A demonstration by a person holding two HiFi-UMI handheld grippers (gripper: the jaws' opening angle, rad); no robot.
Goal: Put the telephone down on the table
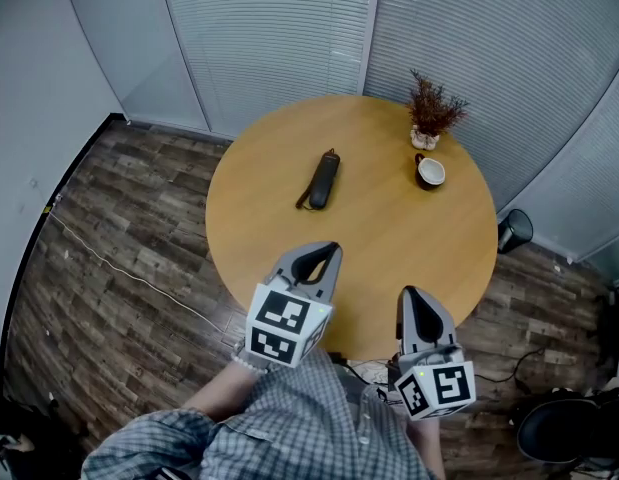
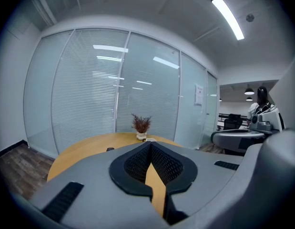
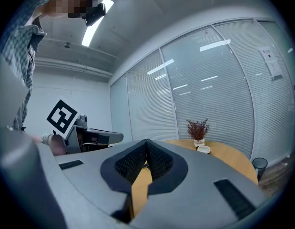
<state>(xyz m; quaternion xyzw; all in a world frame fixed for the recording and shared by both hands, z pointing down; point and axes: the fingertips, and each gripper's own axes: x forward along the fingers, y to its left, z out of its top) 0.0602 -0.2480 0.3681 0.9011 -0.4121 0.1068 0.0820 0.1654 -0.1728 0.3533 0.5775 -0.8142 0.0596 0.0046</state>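
In the head view, the telephone (image 1: pixel 323 180) already lies flat on the counter (image 1: pixel 389 238), left of centre and well apart from both grippers. A plant (image 1: pixel 432 113) and a cup (image 1: pixel 430 172) stand near the far right rim. Your left gripper (image 1: pixel 327 253) and right gripper (image 1: pixel 409 298) hover over the near edge. I'd judge the put-down done, so you need only draw back without sweeping the counter.

In the left gripper view, the fingers (image 2: pixel 135 163) are pressed together with nothing between them, and bare wood lies ahead.

In the right gripper view, the fingers (image 3: pixel 130 163) likewise meet, empty. The middle of the counter is clear.
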